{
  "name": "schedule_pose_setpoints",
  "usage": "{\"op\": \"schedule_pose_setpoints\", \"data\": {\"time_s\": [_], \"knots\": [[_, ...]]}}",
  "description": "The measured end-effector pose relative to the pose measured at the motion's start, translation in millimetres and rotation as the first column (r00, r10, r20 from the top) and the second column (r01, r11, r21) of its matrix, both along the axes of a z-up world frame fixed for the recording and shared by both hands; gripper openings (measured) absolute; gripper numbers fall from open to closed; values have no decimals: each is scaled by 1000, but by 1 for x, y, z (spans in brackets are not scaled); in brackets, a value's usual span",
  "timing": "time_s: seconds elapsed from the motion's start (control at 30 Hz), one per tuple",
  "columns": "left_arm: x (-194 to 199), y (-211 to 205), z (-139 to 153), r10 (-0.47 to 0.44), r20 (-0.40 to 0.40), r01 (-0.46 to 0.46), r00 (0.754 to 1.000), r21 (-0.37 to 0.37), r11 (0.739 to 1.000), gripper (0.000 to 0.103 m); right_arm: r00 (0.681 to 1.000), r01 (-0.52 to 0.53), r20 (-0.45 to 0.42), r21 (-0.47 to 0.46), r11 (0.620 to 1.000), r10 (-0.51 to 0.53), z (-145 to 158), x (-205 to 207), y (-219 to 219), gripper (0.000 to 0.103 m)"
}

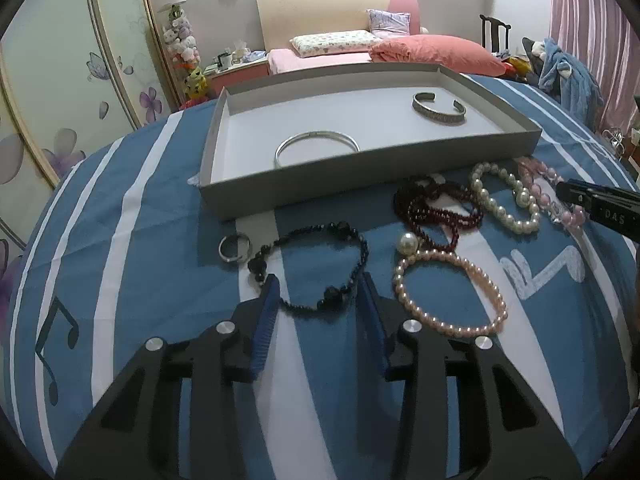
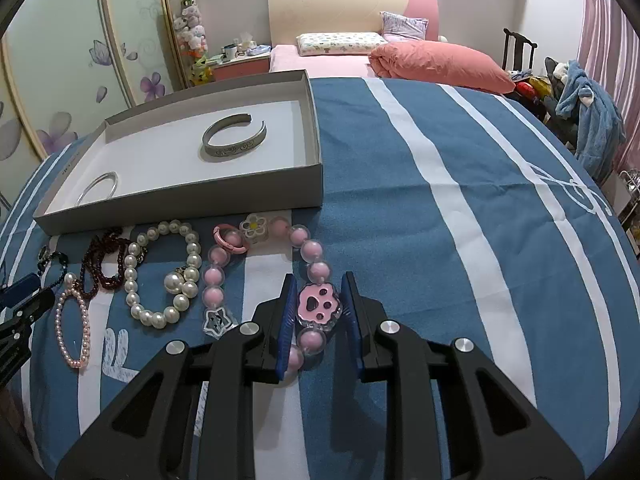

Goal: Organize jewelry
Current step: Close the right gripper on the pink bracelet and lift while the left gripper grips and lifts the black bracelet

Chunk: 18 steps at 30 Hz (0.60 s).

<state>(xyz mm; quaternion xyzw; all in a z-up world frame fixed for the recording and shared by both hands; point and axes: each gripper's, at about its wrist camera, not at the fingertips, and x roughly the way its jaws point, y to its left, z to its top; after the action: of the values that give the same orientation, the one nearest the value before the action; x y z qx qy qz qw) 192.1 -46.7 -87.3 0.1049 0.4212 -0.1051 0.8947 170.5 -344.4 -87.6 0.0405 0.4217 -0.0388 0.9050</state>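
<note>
A grey tray holds a thin silver bangle and a silver cuff. On the cloth lie a black bead bracelet, a silver ring, a dark red bead strand, a white pearl bracelet, a pink pearl bracelet and a pink bead bracelet. My left gripper is open, its jaws either side of the black bracelet. My right gripper is open around the pink bracelet's paw charm.
The jewelry lies on a blue and white striped cloth over a round table. A bed with a pink duvet stands behind. A chair with blue clothes is at the right, wardrobe doors at the left.
</note>
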Motion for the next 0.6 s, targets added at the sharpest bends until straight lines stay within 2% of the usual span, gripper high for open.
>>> {"op": "schedule_pose_setpoints", "data": {"time_s": [0.03,0.17,0.6], "knots": [[0,0,0,-2,1,2,1000,3,1000,37,1000,0,0,2,1000,0,0,0,0,24],[3,-1,0,9,11,-9,1000,19,1000,12,1000,-1,0,3,1000,1,0,0,-2,24],[4,7,1,29,-1,-29,1000,-15,999,11,1000,-1,1,10,1000,1,0,0,-4,24]]}}
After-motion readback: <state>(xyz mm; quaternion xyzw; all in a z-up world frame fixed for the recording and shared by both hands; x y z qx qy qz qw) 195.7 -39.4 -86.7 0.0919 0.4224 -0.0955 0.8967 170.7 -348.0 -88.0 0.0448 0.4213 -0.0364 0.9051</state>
